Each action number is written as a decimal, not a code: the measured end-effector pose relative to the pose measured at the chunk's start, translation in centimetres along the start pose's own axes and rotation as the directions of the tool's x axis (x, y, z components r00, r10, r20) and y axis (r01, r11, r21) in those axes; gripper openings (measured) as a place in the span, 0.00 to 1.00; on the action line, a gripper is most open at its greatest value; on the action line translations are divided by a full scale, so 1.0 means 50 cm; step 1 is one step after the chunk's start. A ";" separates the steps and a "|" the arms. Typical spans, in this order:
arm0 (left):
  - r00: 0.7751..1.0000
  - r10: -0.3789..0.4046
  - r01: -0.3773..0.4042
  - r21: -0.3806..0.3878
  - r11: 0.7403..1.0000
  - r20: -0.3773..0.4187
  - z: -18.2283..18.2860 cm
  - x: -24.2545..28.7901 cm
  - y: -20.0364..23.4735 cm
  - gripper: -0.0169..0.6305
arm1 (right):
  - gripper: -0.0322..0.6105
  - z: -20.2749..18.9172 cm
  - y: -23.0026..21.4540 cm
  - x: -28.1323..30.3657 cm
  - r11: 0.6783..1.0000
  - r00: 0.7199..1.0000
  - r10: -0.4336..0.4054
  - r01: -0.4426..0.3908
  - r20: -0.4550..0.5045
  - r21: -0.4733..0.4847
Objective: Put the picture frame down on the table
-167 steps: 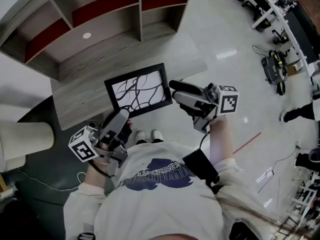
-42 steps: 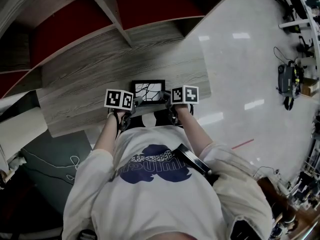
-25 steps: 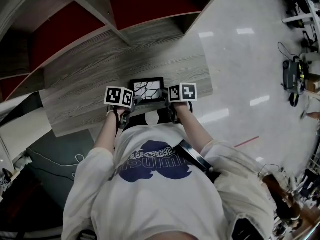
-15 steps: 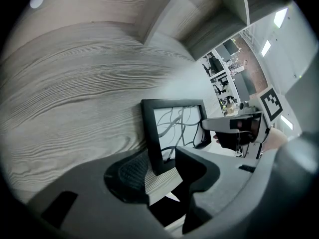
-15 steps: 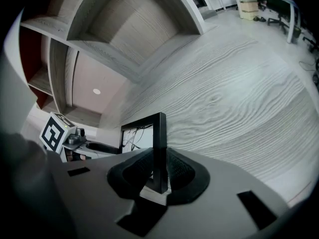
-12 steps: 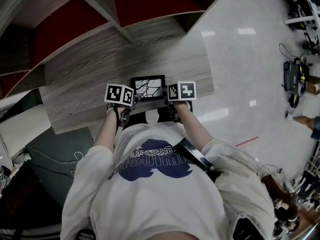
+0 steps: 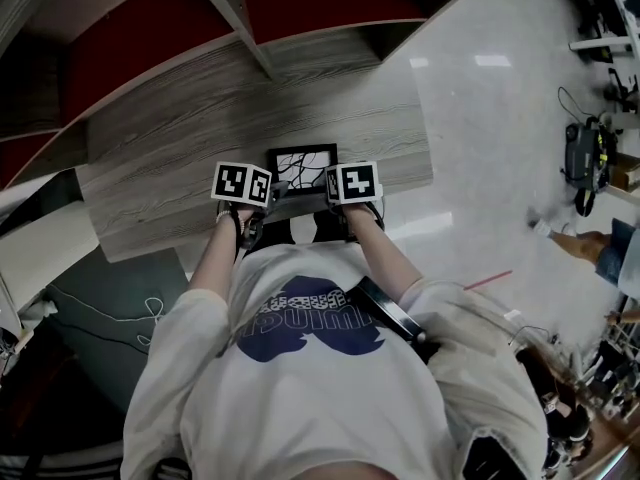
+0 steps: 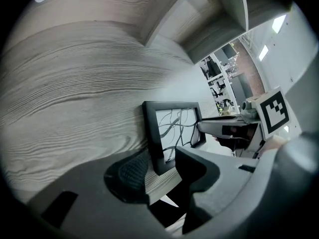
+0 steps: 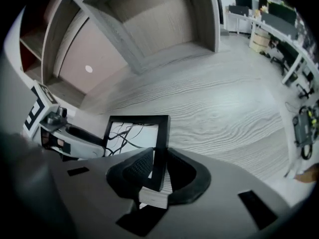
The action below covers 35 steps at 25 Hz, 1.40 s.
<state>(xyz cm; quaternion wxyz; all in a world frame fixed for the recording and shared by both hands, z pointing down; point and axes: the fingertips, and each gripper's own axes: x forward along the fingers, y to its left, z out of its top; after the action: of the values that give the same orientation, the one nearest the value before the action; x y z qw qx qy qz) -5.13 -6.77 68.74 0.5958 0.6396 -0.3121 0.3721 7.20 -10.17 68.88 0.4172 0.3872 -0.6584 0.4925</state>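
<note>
The person stands at the near edge of a grey wood-grain table (image 7: 170,158), arms held forward and close together, with the picture frame (image 7: 302,165) carried between the two tools. The left gripper (image 8: 158,164) has its jaws drawn narrow on the frame's left rail near the lower corner, the ribbed pad against the outer side and the other jaw against the inner side. The right gripper (image 9: 155,169) is clamped the same way on the right rail, seen edge-on between its pads. In both gripper views the table's near edge shows just under the frame's lower corners, between the jaws. The frame is black with a white picture of dark curving lines, and it leans so that the picture faces up toward the head camera. Its lower edge sits right at the table's near edge, though whether it bears on the wood cannot be told. The two marker cubes (image 7: 241,183) (image 7: 352,181) flank the frame, one at each side. Behind the table rise open shelves (image 7: 245,38) with red back panels (image 7: 130,63); a pale glossy floor (image 7: 500,148) lies to the right.
</note>
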 end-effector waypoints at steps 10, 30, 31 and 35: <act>0.999 -0.051 0.051 0.004 0.999 0.019 0.005 -0.019 0.009 0.30 | 0.19 0.005 0.005 -0.001 0.990 0.992 -0.127 0.128 0.016 -0.067; 0.668 -0.145 0.101 0.105 0.989 0.730 0.083 -0.385 -0.089 0.27 | 0.13 0.153 0.049 -0.350 0.940 0.714 0.245 -0.341 0.656 0.021; 0.611 -0.147 0.070 0.132 0.989 0.777 0.086 -0.420 -0.110 0.27 | 0.12 0.162 0.058 -0.389 0.940 0.670 0.258 -0.339 0.696 -0.023; 0.419 -0.188 -0.131 0.264 0.956 0.888 0.110 -0.513 -0.189 0.24 | 0.08 0.201 0.097 -0.514 0.962 0.506 0.269 -0.179 0.820 -0.205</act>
<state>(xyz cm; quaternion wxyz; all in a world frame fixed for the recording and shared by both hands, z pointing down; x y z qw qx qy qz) -10.13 -12.48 41.91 0.2377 0.8244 -0.5137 0.0002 10.08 -16.34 41.68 0.0000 0.4673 -0.8437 0.2642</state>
